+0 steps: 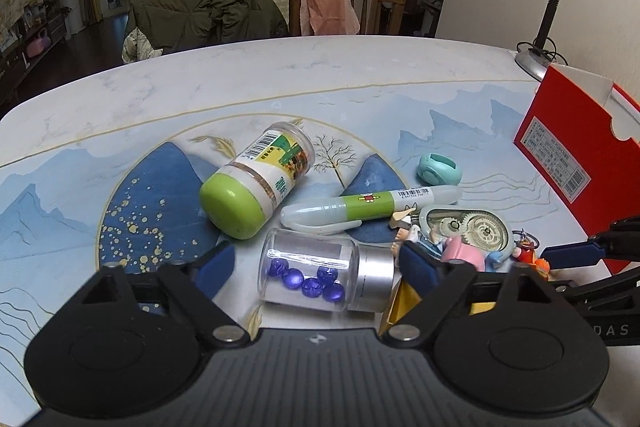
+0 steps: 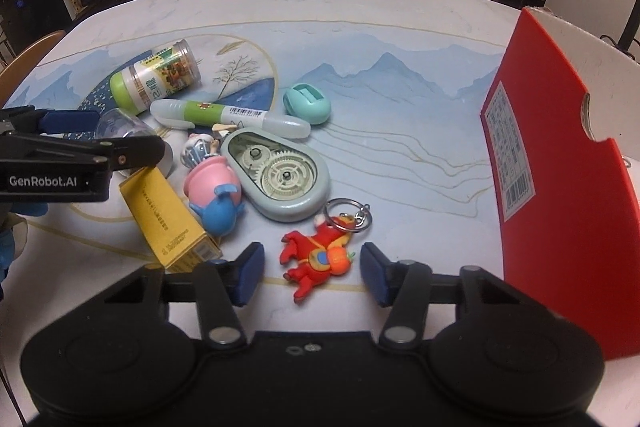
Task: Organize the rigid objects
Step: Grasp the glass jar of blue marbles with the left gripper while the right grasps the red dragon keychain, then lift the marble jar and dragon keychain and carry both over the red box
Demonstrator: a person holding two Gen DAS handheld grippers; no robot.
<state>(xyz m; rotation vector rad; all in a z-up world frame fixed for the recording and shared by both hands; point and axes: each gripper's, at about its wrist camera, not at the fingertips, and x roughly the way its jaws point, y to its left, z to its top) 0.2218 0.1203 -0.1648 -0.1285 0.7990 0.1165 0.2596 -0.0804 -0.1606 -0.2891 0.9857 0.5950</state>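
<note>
A: What is the biggest thing on the marble-patterned tabletop?
B: One red cardboard box, standing at the right edge. Then one green-capped plastic jar, lying on its side.

A: And around the grippers?
B: The left gripper is spread wide on either side of one clear glass jar with a silver lid; it lies on its side with five blue beads inside, and neither pad clamps it. The right gripper is released too, its blue pads flanking one red rubber horse keychain without touching.

A: The rest of the pile?
B: One yellow carton, one grey correction-tape dispenser, one white-and-green pen, one pink-and-blue figurine, and one small mint egg-shaped piece just beyond the pen.
</note>
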